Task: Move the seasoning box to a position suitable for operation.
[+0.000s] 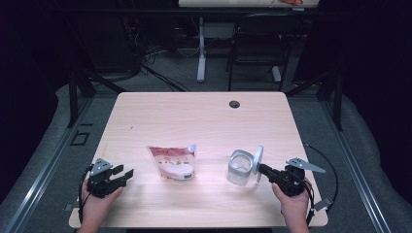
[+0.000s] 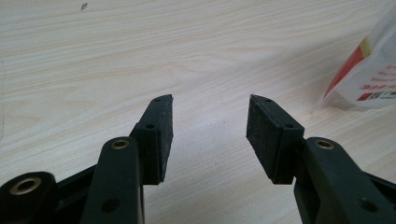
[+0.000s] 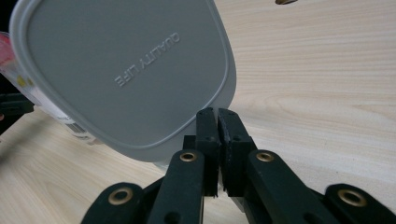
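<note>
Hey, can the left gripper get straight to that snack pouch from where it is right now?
Probably yes. The left gripper sits with its jaws open and nothing between them, and only bare table lies between it and the snack pouch. The clear container stands on the pouch's far side.

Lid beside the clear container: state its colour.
Plain grey lid, seen best in the right gripper view.

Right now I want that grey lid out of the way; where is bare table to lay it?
Free: the far half of the table and the strip between pouch and clear container. Crowded: around the right tool beside the lid.
</note>
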Motion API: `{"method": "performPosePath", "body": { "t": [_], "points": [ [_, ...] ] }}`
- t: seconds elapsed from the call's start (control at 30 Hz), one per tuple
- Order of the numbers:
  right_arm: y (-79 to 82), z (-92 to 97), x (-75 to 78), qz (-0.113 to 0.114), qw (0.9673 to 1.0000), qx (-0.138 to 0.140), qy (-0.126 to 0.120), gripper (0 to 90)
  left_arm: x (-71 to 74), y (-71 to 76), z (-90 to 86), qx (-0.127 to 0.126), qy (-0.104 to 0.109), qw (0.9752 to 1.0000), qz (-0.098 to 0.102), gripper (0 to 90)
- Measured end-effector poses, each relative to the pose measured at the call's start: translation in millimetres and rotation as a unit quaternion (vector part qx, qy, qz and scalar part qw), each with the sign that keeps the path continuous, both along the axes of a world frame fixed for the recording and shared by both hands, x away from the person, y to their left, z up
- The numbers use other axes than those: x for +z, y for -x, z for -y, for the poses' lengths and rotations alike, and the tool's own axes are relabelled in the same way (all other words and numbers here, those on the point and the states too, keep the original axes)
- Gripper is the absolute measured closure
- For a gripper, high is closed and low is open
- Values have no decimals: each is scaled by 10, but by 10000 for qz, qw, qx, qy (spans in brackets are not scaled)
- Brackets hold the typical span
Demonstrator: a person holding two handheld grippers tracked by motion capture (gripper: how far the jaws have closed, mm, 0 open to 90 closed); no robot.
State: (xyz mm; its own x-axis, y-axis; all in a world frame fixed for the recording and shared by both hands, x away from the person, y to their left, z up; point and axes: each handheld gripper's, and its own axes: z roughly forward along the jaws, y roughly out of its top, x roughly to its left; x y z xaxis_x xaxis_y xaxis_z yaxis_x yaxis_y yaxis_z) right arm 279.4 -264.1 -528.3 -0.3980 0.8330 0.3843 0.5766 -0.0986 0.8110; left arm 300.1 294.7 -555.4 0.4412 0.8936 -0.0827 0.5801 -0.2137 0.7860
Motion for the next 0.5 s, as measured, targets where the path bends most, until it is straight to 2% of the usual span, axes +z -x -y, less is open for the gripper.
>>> {"method": "performPosePath", "body": {
  "t": [0.13,0.47,0.5],
  "points": [
    [-6,7,-17,-32,10000,-10,-20,867,1,1,0,-2,-1,10000,9,513],
    [9,-2,-6,27,10000,-27,85,852,-1,0,1,-11,-6,10000,-6,513],
    [15,-1,0,34,9999,-24,155,848,0,0,0,-12,-8,10000,-9,513]
  ]
}}
